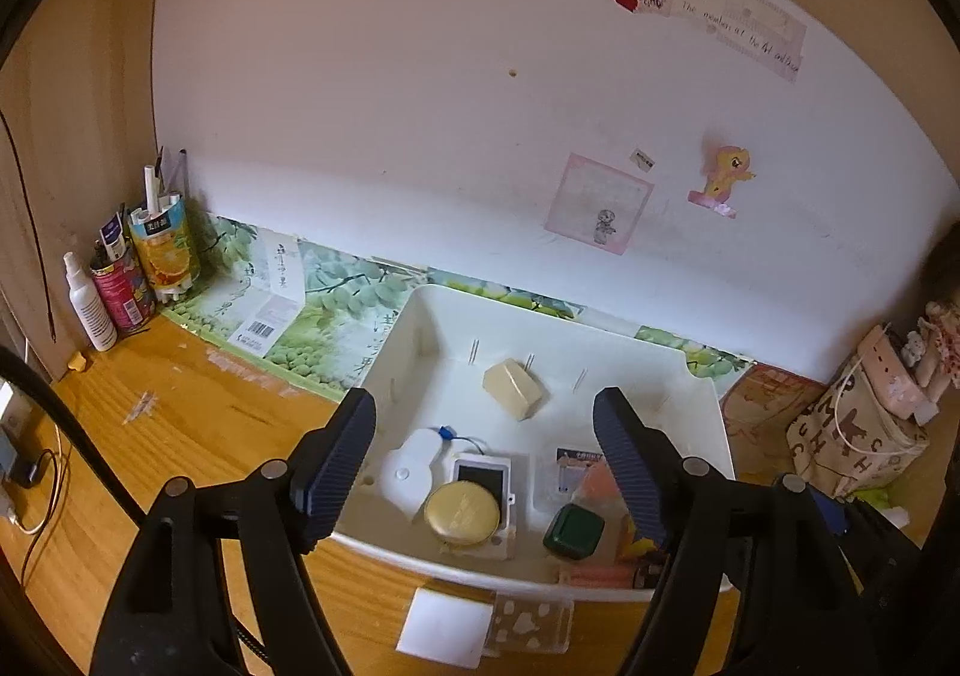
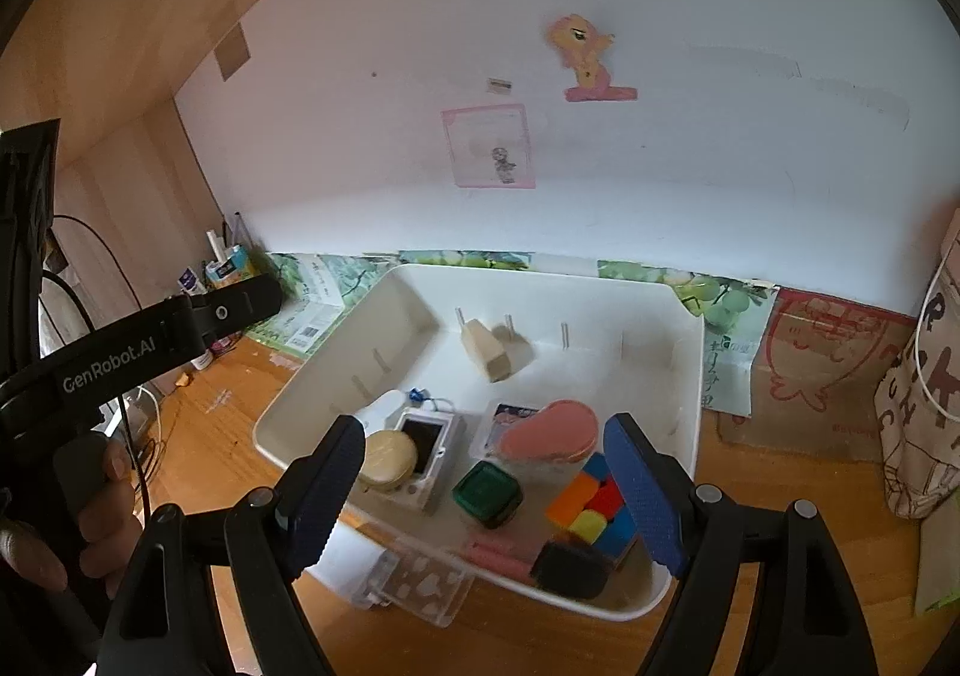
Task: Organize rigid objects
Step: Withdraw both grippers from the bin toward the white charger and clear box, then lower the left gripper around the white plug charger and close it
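Left gripper [image 1: 483, 460]: jaws spread wide, nothing between the ribbed blue pads, poised above the near rim of the white bin [image 1: 420, 316]. Right gripper [image 2: 495, 481]: likewise released and empty, jaws apart over the same bin's near side. In the right wrist view the left gripper's black body crosses the left edge, carried by a hand [image 2: 90, 520].

The white bin stands on the wooden desk [image 1: 198, 424], against the wall, and holds the rigid objects. At its far side lies a cream block [image 1: 516, 388], well apart from the others. Along the near side, from left to right: a white rounded case [image 1: 414, 466] with a blue cord; a white device with a dark screen [image 1: 480, 475], on which a round gold tin [image 1: 462, 511] partly rests; a dark green square box [image 1: 573, 532]; a pink heart-shaped box [image 2: 549, 430]; a multicoloured puzzle cube [image 2: 594, 502]; and a black box [image 2: 570, 565] at the near wall.

Outside the bin, touching its near wall, lie a white pad [image 1: 444, 625] and a clear lidded box [image 1: 531, 622] with pale shapes.

At the desk's far left corner stand a white spray bottle [image 1: 90, 304] and cans of pens [image 1: 162, 244]. A printed canvas bag [image 1: 858, 436] sits at the right.
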`<control>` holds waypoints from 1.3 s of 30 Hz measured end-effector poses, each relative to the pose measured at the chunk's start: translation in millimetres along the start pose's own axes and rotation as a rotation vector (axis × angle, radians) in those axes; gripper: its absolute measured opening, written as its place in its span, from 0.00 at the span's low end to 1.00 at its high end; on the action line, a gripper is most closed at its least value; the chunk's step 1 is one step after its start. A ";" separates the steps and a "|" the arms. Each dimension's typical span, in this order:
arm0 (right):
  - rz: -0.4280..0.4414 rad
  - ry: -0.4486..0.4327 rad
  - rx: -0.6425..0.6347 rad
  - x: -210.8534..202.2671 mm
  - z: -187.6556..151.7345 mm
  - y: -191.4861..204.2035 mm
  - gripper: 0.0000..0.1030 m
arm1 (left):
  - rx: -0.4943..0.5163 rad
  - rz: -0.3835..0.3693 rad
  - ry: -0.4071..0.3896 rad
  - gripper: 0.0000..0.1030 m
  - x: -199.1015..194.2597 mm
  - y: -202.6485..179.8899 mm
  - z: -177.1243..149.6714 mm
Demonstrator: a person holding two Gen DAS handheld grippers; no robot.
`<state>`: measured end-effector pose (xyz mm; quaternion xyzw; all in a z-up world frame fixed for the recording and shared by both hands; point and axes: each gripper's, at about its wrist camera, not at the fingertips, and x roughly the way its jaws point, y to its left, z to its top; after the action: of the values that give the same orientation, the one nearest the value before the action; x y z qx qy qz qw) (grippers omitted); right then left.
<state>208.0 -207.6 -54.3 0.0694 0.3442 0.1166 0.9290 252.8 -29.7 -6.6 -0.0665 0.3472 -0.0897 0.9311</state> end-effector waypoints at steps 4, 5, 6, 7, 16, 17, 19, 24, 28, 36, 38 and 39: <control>-0.005 0.002 -0.014 -7.7 -5.9 11.3 0.80 | -0.021 -0.009 -0.016 0.76 -12.9 13.8 -4.3; -0.008 0.002 -0.017 -9.3 -7.8 13.3 0.80 | -0.030 -0.012 -0.019 0.76 -16.1 17.8 -5.6; -0.011 0.003 -0.023 -11.1 -10.2 16.8 0.80 | -0.042 -0.015 -0.023 0.76 -19.9 23.5 -7.6; -0.013 0.004 -0.026 -12.0 -11.5 18.6 0.80 | -0.050 -0.016 -0.023 0.76 -21.8 27.2 -9.0; -0.034 0.014 -0.054 -22.3 -30.3 43.0 0.80 | -0.093 0.020 0.016 0.76 -40.0 65.0 -33.5; -0.033 0.020 -0.053 -22.3 -32.1 45.5 0.80 | -0.097 0.022 0.021 0.76 -41.6 68.7 -36.3; -0.029 0.028 -0.054 -22.1 -36.9 50.5 0.80 | -0.104 0.032 0.038 0.76 -43.9 75.5 -43.4; -0.024 0.050 -0.070 -18.7 -48.4 62.5 0.80 | -0.123 0.038 0.107 0.76 -43.3 89.3 -61.7; -0.021 0.066 -0.080 -14.6 -60.4 71.9 0.80 | -0.112 0.047 0.168 0.76 -38.6 93.3 -73.0; -0.029 0.109 -0.118 -1.8 -82.0 84.7 0.80 | -0.078 0.016 0.296 0.76 -25.7 89.5 -88.3; -0.037 0.118 -0.137 2.3 -86.8 85.6 0.80 | -0.069 0.005 0.324 0.76 -21.1 87.4 -90.5; -0.040 0.126 -0.146 4.5 -90.0 85.8 0.80 | -0.065 -0.001 0.338 0.76 -18.3 86.1 -91.4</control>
<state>137.8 -119.4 -107.0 -0.0127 0.3938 0.1270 0.9103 189.4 52.6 -79.6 -0.0807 0.5017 -0.0889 0.8566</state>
